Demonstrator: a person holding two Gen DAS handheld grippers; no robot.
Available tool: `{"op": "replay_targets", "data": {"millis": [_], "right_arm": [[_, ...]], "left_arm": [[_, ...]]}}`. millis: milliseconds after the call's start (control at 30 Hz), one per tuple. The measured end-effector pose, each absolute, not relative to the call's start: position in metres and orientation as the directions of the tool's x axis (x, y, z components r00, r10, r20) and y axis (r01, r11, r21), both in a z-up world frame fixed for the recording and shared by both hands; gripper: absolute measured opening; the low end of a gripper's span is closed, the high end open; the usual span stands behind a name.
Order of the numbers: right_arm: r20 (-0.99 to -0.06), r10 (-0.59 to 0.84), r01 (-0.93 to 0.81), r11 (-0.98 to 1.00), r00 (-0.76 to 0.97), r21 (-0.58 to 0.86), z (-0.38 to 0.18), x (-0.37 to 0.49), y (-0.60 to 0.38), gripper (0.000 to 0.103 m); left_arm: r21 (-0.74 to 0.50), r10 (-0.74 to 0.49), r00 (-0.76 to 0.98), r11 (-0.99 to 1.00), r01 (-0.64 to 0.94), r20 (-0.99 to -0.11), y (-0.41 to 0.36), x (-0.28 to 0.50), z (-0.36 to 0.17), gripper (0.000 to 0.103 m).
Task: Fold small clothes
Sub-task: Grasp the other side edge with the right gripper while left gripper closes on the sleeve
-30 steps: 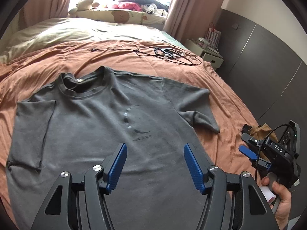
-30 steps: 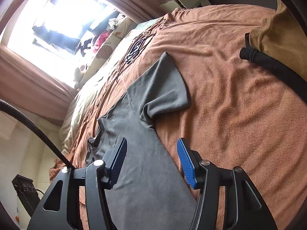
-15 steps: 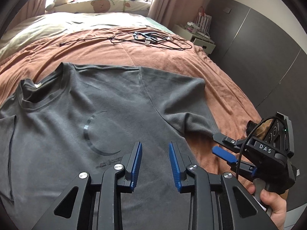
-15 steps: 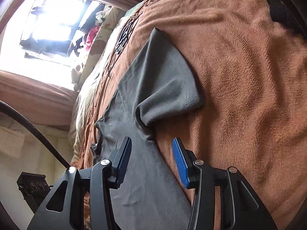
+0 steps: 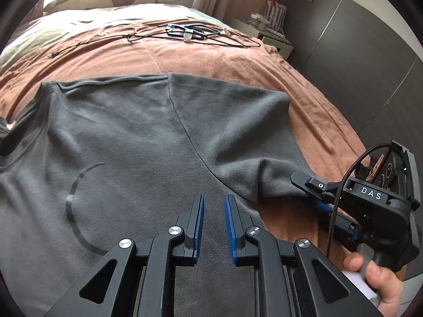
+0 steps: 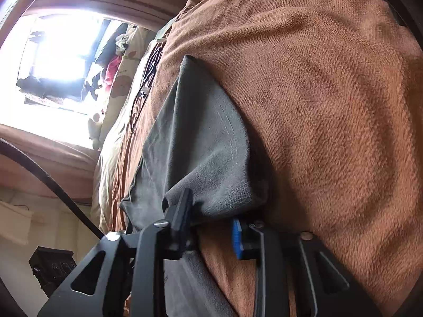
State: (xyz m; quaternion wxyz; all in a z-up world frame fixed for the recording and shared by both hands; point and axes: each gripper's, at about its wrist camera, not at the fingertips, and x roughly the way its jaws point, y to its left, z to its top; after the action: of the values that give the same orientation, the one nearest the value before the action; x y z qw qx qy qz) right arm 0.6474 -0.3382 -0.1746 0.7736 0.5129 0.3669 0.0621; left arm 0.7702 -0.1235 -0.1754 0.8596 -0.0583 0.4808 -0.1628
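From the left wrist view, the grey T-shirt (image 5: 127, 142) lies flat, front up, across the brown blanket (image 5: 238, 60) on the bed, with no fold made in it that I can see. The left gripper (image 5: 213, 211) hovers over the shirt's near right part, its blue pads narrowly apart and holding nothing. At the right, the right gripper (image 5: 312, 192), held in a hand (image 5: 380, 282), reaches the tip of the shirt's right sleeve (image 5: 253, 158). A tangle of black cables (image 5: 190, 31) lies far up the bed.

From the right wrist view, the right gripper (image 6: 211, 219) straddles the sleeve (image 6: 211, 158) cuff; its jaws seem not yet closed, though cloth hides the gap. Every fold remains to be done.
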Motion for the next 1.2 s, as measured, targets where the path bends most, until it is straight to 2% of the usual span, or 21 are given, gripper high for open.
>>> {"op": "replay_targets", "data": {"millis": [300,633,900,1200], "right_arm": [[-0.450,0.405,0.182,0.549,0.796,0.816,-0.137,0.641,-0.342,0.000],[-0.370,0.472,0.031,0.584,0.800,0.812,-0.122,0.615,-0.322,0.000],[-0.384,0.505,-0.002,0.607,0.773,0.794,-0.129,0.631,-0.301,0.000],[-0.375,0.547,-0.027,0.591,0.749,0.806,-0.128,0.641,-0.301,0.000]], "left_arm": [[-0.275,-0.346,0.433,0.936,0.219,-0.832,-0.134,0.786,-0.195,0.015],[-0.321,-0.388,0.415,0.920,0.225,-0.823,-0.135,0.778,-0.198,0.015],[-0.365,-0.414,0.435,0.910,0.197,-0.799,-0.141,0.785,-0.206,0.013],[-0.493,-0.497,0.413,0.861,0.125,-0.763,-0.104,0.779,-0.202,0.013]]}}
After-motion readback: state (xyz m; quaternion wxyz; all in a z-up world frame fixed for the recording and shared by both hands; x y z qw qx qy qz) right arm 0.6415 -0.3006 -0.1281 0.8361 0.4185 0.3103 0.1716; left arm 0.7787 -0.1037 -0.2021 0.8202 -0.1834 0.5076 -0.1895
